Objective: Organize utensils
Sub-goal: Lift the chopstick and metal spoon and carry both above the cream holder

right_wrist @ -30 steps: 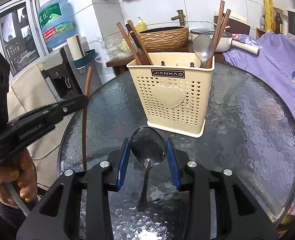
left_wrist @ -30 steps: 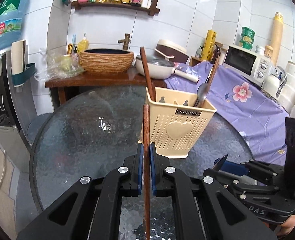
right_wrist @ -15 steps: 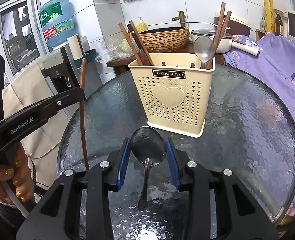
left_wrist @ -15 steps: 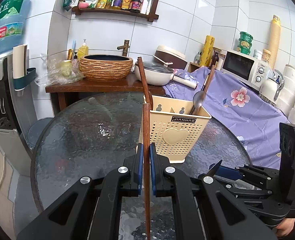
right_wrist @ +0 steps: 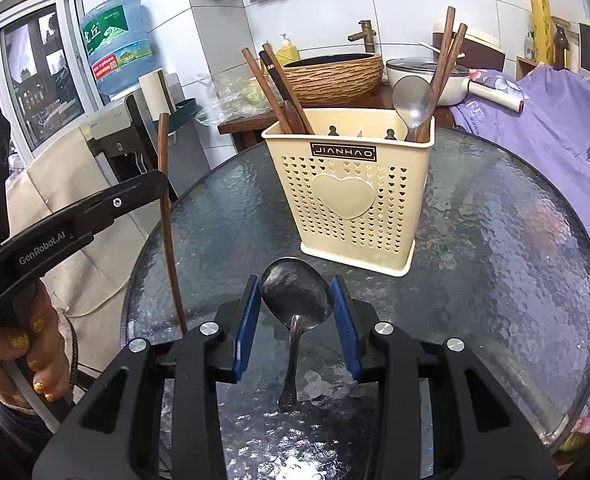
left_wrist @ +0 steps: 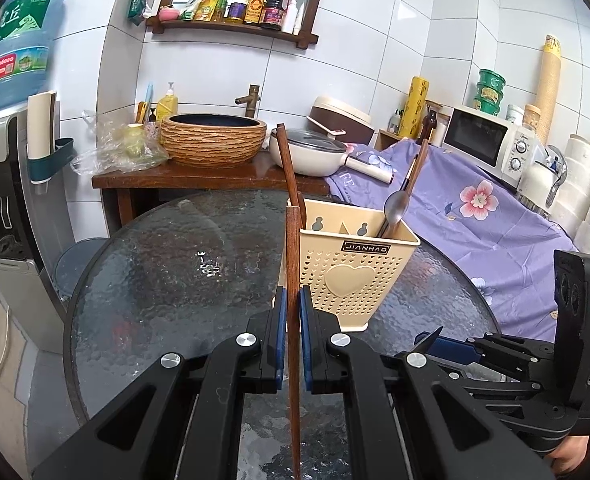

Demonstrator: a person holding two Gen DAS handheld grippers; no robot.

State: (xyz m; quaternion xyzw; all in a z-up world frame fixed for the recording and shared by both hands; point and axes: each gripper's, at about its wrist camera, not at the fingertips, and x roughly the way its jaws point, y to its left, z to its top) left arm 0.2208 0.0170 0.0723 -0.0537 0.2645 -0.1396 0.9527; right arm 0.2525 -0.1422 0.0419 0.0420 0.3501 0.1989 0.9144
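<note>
A cream perforated utensil holder (left_wrist: 351,276) (right_wrist: 355,196) stands on the round glass table (left_wrist: 167,280) (right_wrist: 495,240). Several brown chopsticks lean in its left compartment; a metal spoon (right_wrist: 413,100) and more chopsticks stand in its right one. My left gripper (left_wrist: 290,312) is shut on a brown wooden chopstick (left_wrist: 293,280), held upright just left of the holder; it also shows in the right wrist view as the chopstick (right_wrist: 167,216). My right gripper (right_wrist: 297,296) is shut on the bowl of a metal spoon (right_wrist: 295,292), its handle hanging toward the camera, in front of the holder.
Behind the table a wooden counter (left_wrist: 199,178) carries a woven basin (left_wrist: 213,140) and a white pan (left_wrist: 307,152). A purple flowered cloth (left_wrist: 475,216) covers the right side, with a microwave (left_wrist: 491,144). A water dispenser (left_wrist: 3,184) stands left. A person's hand (right_wrist: 19,356) holds the left gripper.
The left gripper has risen slightly with its chopstick, so the holder sits lower and farther in its view. The right gripper and its spoon have stayed in place.
</note>
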